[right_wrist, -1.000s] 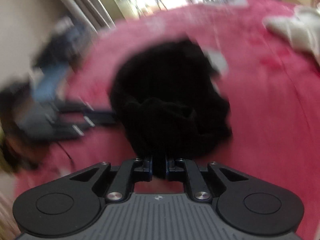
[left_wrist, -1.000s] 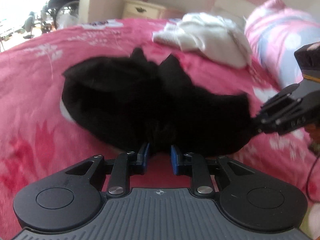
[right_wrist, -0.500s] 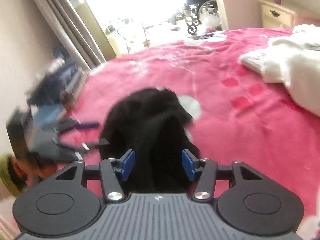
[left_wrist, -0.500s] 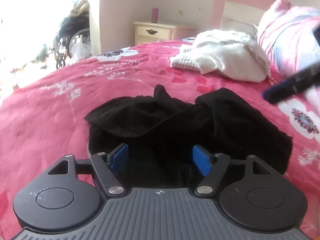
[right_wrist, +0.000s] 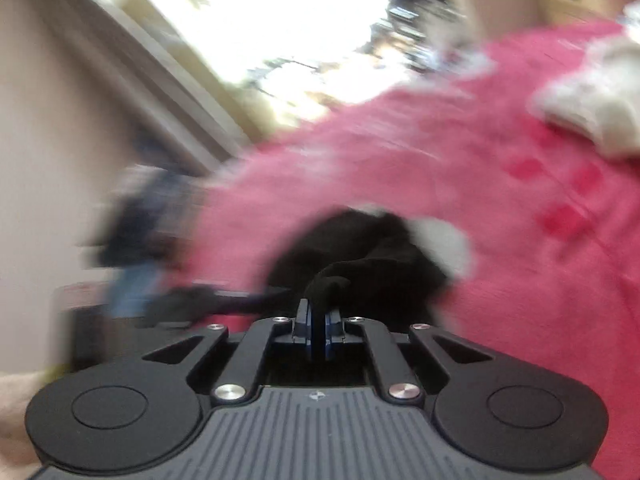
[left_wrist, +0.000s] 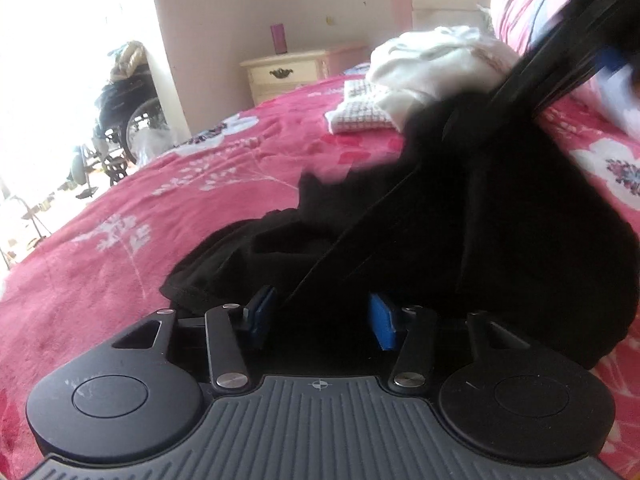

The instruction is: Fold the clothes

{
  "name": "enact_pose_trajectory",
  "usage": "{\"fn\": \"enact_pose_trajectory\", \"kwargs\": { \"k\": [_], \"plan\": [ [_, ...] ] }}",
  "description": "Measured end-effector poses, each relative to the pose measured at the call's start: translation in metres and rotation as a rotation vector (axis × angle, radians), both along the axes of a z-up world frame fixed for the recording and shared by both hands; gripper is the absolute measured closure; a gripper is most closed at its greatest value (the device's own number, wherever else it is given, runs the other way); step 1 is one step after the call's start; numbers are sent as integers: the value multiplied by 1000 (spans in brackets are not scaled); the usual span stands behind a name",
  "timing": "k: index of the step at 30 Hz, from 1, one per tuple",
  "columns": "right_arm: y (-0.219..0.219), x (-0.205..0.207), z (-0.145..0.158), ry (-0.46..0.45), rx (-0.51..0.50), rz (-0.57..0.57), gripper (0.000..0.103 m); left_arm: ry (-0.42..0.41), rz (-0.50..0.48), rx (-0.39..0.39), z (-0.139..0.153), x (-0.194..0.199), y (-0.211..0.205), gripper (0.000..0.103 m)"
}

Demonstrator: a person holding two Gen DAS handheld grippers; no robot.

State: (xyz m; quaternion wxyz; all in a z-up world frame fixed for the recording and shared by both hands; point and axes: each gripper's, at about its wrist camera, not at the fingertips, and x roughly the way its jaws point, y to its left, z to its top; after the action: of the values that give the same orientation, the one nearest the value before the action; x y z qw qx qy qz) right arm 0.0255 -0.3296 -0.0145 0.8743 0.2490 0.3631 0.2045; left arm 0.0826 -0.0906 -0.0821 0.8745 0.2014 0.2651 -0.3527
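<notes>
A black garment lies crumpled on the pink floral bedspread. One part of it is pulled up taut toward the upper right, where my right gripper shows as a dark blur. In the right wrist view my right gripper is shut on a bunched fold of the black garment, raised above the bed. My left gripper is open low over the garment's near edge, and the taut cloth runs down between its blue pads. The right wrist view is heavily blurred.
A pile of white clothes lies further up the bed, beside a pink pillow. A cream nightstand with a purple cup stands against the wall. A wheelchair is in the bright doorway on the left.
One second ago both grippers held the garment, then both opened. Since then the right gripper has shut on a fold and lifted it up and right. The left stays open.
</notes>
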Motion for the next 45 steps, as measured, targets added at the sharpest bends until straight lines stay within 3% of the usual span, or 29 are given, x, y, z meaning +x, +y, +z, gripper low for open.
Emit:
{"fn": "enact_pose_trajectory", "kwargs": {
  "k": [3, 6, 13, 19, 22, 24, 25, 27, 28, 32, 33, 37, 38, 41, 45],
  "plan": [
    [14, -34, 27, -92, 84, 183, 97, 39, 21, -47, 5, -3, 12, 58],
    [32, -60, 36, -93, 120, 342, 97, 85, 46, -74, 8, -10, 30, 60],
    [98, -88, -14, 63, -6, 633, 96, 199, 178, -103, 16, -21, 81, 61],
    [154, -112, -56, 199, -118, 878, 96, 283, 286, -172, 26, -11, 109, 60],
    [182, -124, -77, 269, -175, 1000, 93, 318, 267, -179, 26, -10, 102, 54],
    [201, -132, -92, 315, -214, 1079, 85, 343, 242, -178, 24, -10, 94, 43],
    [201, -136, -94, 331, -266, 1074, 81, 344, 228, -177, 22, -10, 88, 41],
    [186, -140, -83, 327, -244, 1032, 75, 347, 201, -174, 20, -10, 76, 34],
    [178, -142, -77, 325, -233, 1010, 64, 340, 188, -169, 20, -9, 70, 32],
    [127, -120, -47, 288, -87, 795, 52, 309, 128, -125, 19, -5, 42, 10],
    [111, -115, -37, 278, -38, 716, 50, 285, 117, -99, 18, -4, 32, 6],
    [41, -92, -21, 197, 42, 340, 45, 195, 56, 48, 7, -7, -10, 8],
    [25, -88, -22, 189, 39, 231, 45, 180, 50, 79, 2, -8, -17, 13],
    [-13, -76, -32, 205, 17, -44, 44, 212, 99, 129, -11, 0, -24, 50],
    [-30, -56, -52, 248, -5, -195, 45, 281, 183, 39, -3, 4, 2, 80]
  ]
}}
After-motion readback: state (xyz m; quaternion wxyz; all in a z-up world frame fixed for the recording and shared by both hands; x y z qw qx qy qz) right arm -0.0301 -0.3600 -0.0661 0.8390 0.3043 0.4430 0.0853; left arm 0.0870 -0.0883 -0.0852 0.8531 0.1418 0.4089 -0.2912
